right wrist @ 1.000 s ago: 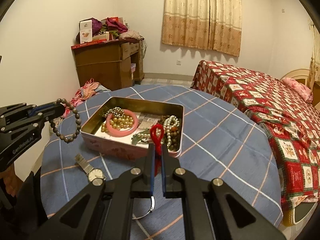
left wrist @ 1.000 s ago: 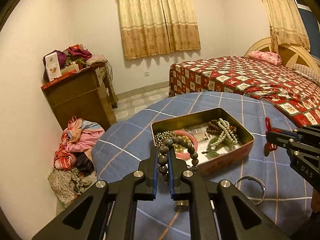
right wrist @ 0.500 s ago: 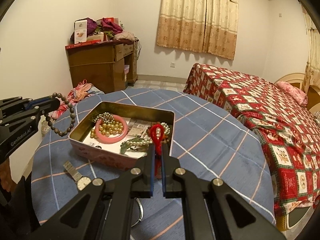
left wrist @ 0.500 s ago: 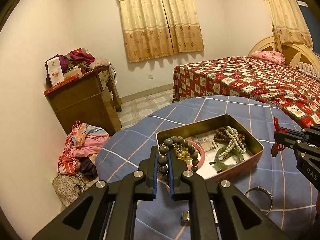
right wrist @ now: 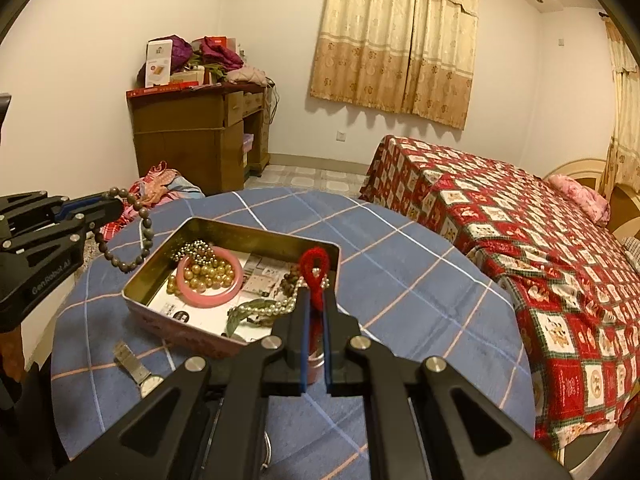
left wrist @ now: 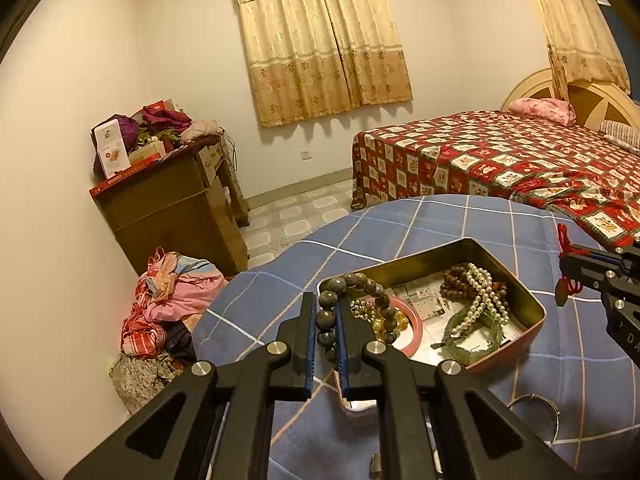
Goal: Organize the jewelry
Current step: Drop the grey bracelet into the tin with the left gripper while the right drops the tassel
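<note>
Carrying both pieces up and over the tin, each tool clamped on its catch.

At 9 o'clock the left tool pinches the dark bead bracelet, now lifted higher and closer over the tin's near-left corner than a second ago; inside lie the pink bangle and pearls. At 3 o'clock the right tool grips the red cord loop, raised over the tin's right side. Likely next: dropping both in. A watch waits on the counter.

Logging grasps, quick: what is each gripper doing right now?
Left gripper: shut on the dark bead bracelet.
Right gripper: shut on the red cord loop.
</note>
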